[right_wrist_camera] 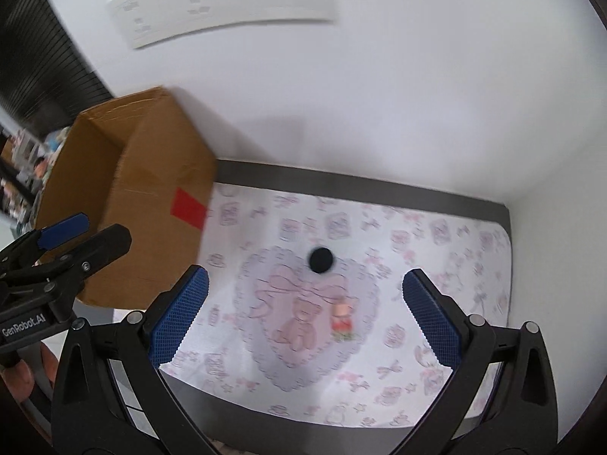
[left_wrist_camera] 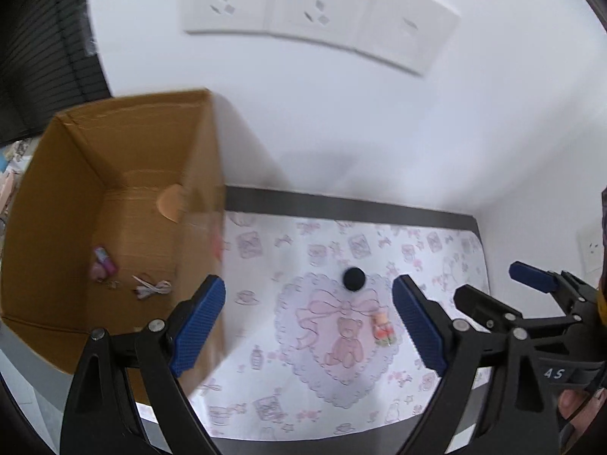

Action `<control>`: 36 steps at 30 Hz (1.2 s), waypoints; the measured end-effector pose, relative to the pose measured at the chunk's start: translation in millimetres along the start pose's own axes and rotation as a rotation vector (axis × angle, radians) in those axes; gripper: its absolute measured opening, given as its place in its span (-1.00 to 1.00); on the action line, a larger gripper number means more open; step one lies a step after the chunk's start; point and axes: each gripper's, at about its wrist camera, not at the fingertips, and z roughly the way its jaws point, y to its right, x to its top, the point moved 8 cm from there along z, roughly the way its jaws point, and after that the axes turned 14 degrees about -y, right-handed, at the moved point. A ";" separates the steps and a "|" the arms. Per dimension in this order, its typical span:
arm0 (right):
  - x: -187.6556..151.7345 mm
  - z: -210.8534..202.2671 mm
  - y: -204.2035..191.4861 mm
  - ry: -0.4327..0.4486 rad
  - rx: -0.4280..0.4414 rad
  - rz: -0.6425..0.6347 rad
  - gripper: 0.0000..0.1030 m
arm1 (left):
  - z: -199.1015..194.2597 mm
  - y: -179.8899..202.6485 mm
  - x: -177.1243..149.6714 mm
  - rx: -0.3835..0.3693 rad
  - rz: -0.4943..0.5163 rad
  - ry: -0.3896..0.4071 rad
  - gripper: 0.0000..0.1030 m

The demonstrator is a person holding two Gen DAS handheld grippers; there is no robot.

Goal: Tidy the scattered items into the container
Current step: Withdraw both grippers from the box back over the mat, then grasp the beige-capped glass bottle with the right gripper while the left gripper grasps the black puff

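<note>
An open cardboard box (left_wrist_camera: 114, 174) stands at the left on the table, and it also shows in the right wrist view as the box (right_wrist_camera: 125, 189) with a red patch on its side. Inside lie small pink items (left_wrist_camera: 101, 263) and a white cable (left_wrist_camera: 151, 287). On the printed mat rest a black round object (left_wrist_camera: 354, 278) (right_wrist_camera: 320, 259) and a small pink and red figurine (left_wrist_camera: 383, 328) (right_wrist_camera: 342, 320). My left gripper (left_wrist_camera: 309, 322) (right_wrist_camera: 85, 237) hovers open beside the box's right wall. My right gripper (right_wrist_camera: 307, 316) (left_wrist_camera: 500, 288) hangs open above the figurine. Neither holds anything.
A white mat (right_wrist_camera: 436, 265) with a pink teddy-bear heart print covers a dark table (right_wrist_camera: 341, 180) set into a white wall corner. Wall sockets (left_wrist_camera: 318, 3) sit above. Dark slatted blinds (left_wrist_camera: 41, 57) are at far left, with cluttered shelves (right_wrist_camera: 26, 159) behind the box.
</note>
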 end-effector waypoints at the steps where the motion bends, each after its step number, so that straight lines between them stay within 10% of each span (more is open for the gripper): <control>1: -2.6 2.3 5.8 -0.005 0.000 0.009 1.00 | 5.4 5.1 -1.4 -0.002 0.003 -0.010 0.73; 9: -29.6 46.2 39.5 -0.090 0.002 0.042 0.94 | 67.9 15.9 -22.0 0.005 0.024 -0.119 0.73; 20: -67.8 143.5 52.0 -0.270 0.015 0.016 0.30 | 156.9 13.9 -55.2 0.018 0.017 -0.268 0.73; 36: -78.7 220.7 61.2 -0.398 0.045 -0.044 0.06 | 211.5 14.4 -44.1 0.049 0.006 -0.359 0.73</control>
